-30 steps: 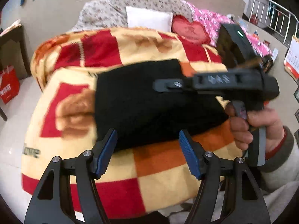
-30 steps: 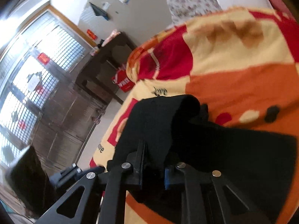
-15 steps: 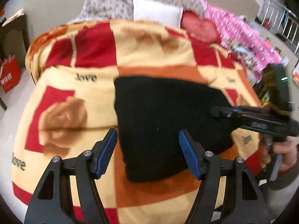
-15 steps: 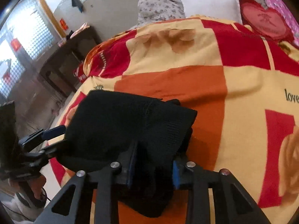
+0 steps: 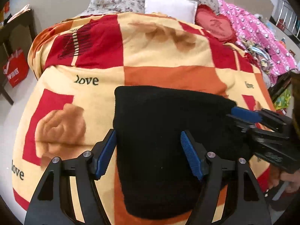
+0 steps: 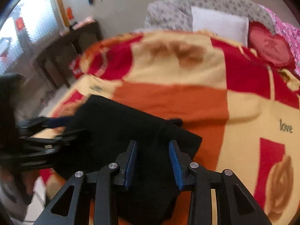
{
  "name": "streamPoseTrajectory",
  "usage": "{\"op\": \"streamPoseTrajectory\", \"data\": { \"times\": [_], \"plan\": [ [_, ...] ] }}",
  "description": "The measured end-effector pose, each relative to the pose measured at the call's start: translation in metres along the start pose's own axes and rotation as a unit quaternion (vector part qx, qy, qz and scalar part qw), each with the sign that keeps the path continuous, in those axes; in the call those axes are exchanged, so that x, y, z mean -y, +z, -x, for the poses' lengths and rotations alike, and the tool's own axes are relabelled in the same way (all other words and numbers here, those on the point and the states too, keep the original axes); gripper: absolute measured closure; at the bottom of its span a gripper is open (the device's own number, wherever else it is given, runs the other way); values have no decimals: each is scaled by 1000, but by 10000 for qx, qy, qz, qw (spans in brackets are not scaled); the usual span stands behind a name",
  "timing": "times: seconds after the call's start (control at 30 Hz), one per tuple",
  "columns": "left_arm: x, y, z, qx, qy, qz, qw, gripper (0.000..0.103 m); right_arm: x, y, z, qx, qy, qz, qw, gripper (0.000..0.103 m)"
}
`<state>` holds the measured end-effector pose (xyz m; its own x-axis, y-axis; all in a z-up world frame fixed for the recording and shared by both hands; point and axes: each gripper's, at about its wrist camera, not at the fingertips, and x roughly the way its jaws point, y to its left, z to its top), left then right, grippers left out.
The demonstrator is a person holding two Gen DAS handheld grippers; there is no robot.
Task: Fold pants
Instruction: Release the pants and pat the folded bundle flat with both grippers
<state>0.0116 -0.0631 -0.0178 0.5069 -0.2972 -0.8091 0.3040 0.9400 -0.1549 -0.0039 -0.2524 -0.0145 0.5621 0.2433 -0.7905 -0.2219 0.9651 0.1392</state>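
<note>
Now your right gripper (image 6: pixel 152 161) jaws are opening off the pants (image 5: pixel 168 131); left gripper (image 5: pixel 148 155) jaws wide, empty. Pull away slowly. A caught pad can undo the fold.

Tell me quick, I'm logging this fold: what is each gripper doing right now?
Left gripper: open and opening wider, holding nothing, over the pants.
Right gripper: jaws opening, pants between them, not gripped.

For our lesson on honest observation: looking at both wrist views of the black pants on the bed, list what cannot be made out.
- Right wrist view: motion blur smears the left gripper.
- Left wrist view: near edge of the pants hidden behind the left gripper frame.
- Left wrist view: right gripper: one pad shows; the other is hidden.
</note>
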Motion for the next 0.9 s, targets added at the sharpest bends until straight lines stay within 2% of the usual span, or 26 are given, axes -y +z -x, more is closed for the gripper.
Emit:
{"op": "streamPoseTrajectory", "data": {
  "times": [0.1,0.2,0.33,0.43,0.53,0.63,0.8,0.9],
  "plan": [
    [0,0,-4,4,35,40,10000,31,10,7,-8,53,142,-266,9995,68],
    [-2,0,1,-23,-7,83,10000,31,6,7,9,-1,109,-110,9999,68],
    [2,-6,13,100,73,58,9999,31,-11,-10,45,223,248,77,9994,66],
    [5,-11,13,134,170,13,9998,31,-22,-26,56,141,209,196,9995,66],
    [5,-15,12,96,140,94,9998,31,-22,-37,55,79,-52,201,9998,65],
    [8,-16,11,130,182,102,9997,31,-18,-49,43,-161,-45,118,9998,64],
    [11,-20,12,198,262,46,9995,31,-5,-58,36,-147,98,-368,9992,58],
    [10,-20,11,190,243,84,9995,31,-2,-54,41,-213,152,-407,9988,58]
  ]
}}
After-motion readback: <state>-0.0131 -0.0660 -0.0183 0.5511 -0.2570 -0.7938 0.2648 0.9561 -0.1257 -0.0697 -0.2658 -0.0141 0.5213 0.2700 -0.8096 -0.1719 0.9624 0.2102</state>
